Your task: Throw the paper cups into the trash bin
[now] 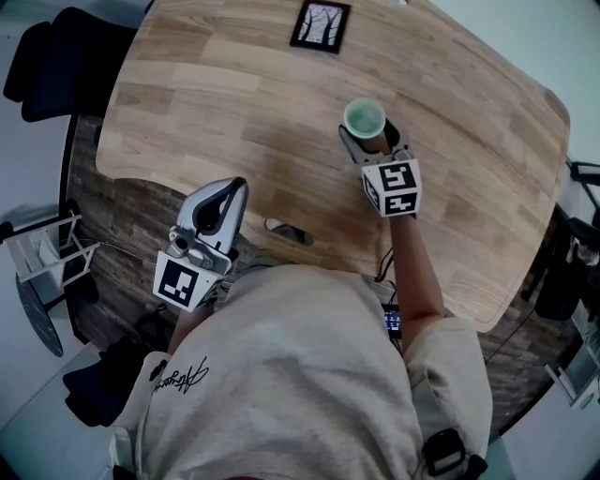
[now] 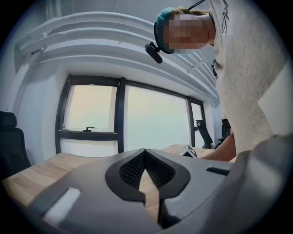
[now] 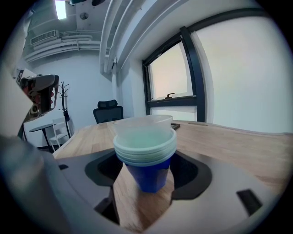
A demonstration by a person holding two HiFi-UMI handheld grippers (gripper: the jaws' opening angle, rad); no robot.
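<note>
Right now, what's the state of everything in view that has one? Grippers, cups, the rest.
Left hand-held gripper: jaws together, nothing between them.
Right hand-held gripper: jaws apart, one on either side of the cups; contact unclear.
Cups: nested in one stack, upright on the table, top one looks empty.
Picture frame: lying flat on the table.

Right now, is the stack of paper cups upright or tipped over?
Upright: the stack of paper cups stands base down on the wooden table, rims up, between the right tongs' open jaws.
</note>
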